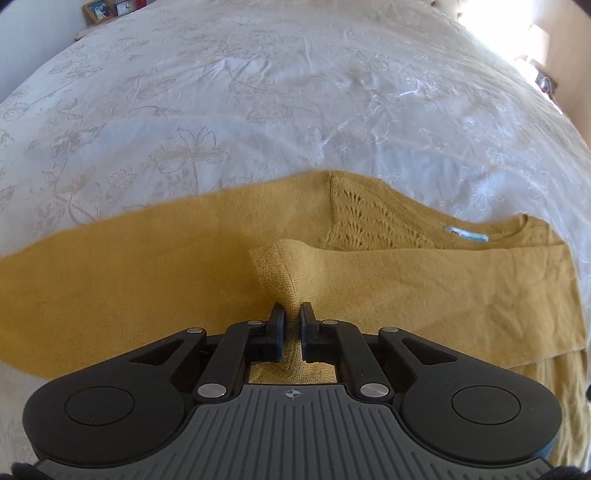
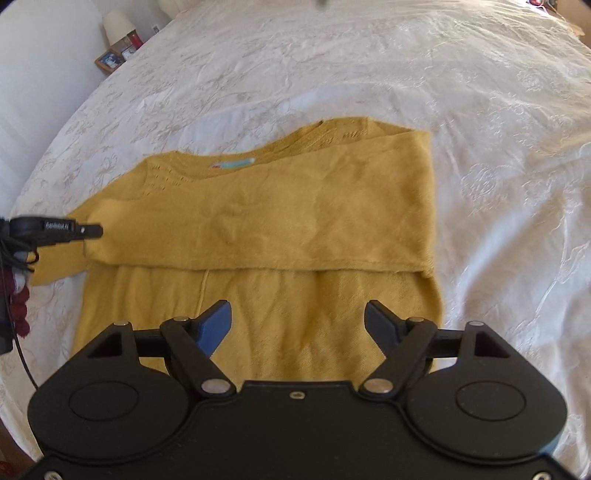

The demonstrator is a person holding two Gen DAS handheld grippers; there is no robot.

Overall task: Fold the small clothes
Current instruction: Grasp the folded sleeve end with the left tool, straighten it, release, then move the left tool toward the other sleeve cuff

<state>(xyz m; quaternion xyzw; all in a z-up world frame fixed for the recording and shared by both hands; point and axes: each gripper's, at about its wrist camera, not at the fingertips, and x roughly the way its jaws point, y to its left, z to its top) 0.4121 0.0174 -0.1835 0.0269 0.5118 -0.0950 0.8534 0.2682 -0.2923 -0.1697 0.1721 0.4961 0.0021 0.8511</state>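
Two tools in play, one per hand, both pointing steeply down at the bed.

Left tool: jaws nearly together, pinching a bunched fold of the mustard sweater. Cloth rises in a small peak from the pads and shows through the gap behind them. The pinched bit is the end of a sleeve laid across the body of the garment; the ribbed cuff edge flares just past the fingertips.

Right tool: jaws wide apart, nothing between the pads, not touching cloth. It hovers over the lower body of the sweater. Blue pad visible on the left-side finger.

Sweater: lies flat on the bed, neckline on the far side. The sleeve runs as a wide band across the chest, its lower edge a straight line just beyond the right tool's fingertips. Neck label, pale blue with a bit of red, sits at the collar. Openwork knit at the shoulders. The other sleeve stretches out flat to the left in the left wrist view.

In the right wrist view, the left tool's finger tip comes in from the left edge, at the sleeve's end.

Bed cover: white, floral pattern, creased, bare beyond the sweater.

Far back: framed photo, a lamp, and small items beside the bed; too small to say more.
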